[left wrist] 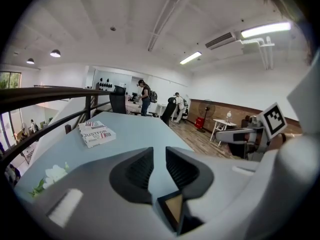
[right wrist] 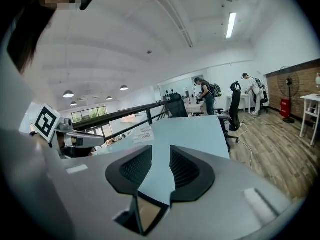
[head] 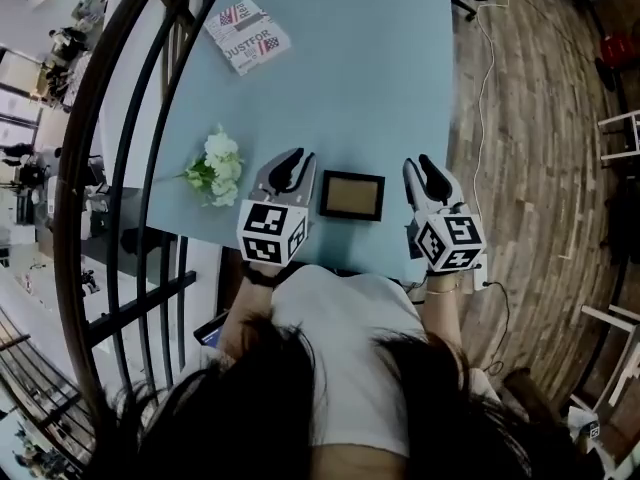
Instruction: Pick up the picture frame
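The left tongs (head: 291, 166) point away from the person, tilted slightly down, jaws a little apart and empty. Just right of them the picture frame (head: 352, 195) lies flat on the table (head: 380, 88). Beyond it the right tongs (head: 428, 171) match, jaws parted and empty.

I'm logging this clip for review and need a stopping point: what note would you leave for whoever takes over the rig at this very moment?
Left gripper: open, nothing between its jaws, close beside the left side of the picture frame.
Right gripper: open, empty, off the frame's right side.
Frame: lies flat near the near edge of the table, between the two grippers, not gripped.
Done: a gripper stands on each side of the frame.
Left: grip the frame and lift it.
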`<action>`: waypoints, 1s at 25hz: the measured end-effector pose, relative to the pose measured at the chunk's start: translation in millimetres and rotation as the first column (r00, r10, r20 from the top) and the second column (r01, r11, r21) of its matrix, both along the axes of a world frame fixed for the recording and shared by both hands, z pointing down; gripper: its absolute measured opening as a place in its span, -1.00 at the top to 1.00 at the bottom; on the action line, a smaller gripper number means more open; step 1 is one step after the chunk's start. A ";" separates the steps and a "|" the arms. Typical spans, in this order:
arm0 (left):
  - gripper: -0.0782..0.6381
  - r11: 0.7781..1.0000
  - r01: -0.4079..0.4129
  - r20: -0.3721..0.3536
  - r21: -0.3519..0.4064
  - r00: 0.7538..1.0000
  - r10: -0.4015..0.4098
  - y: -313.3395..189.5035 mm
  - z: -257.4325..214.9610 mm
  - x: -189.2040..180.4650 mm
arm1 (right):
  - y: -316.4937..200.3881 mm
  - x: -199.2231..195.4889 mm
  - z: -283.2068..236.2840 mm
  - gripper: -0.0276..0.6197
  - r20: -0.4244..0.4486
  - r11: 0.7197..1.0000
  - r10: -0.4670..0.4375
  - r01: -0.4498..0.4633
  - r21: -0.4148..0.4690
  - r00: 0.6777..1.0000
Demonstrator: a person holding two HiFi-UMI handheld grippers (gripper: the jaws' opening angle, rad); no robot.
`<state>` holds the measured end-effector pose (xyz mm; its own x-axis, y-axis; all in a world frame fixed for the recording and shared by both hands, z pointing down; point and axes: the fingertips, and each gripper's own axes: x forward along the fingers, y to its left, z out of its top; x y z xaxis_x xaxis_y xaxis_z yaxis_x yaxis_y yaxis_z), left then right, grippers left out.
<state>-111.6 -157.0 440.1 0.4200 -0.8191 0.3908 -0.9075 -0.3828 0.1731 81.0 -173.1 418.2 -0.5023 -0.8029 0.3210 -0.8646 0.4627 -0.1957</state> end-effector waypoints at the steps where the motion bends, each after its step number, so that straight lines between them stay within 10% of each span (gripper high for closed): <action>1: 0.57 1.000 -0.009 -0.001 -0.007 1.000 0.009 -1.4 2.5 1.7 | -0.2 1.2 2.3 0.65 -0.002 1.000 0.006 -0.006 -0.006 1.000; 25: 0.57 0.954 -0.115 -0.028 -0.279 0.993 0.112 24.7 110.8 26.1 | 31.4 4.4 96.3 0.65 -0.016 0.973 -0.008 0.004 -0.229 1.000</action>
<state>-85.6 -132.3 550.9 0.5099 -0.6247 0.5914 -0.8581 -0.4178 0.2985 85.3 -141.7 514.5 -0.4995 -0.7040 0.5047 -0.8662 0.4120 -0.2826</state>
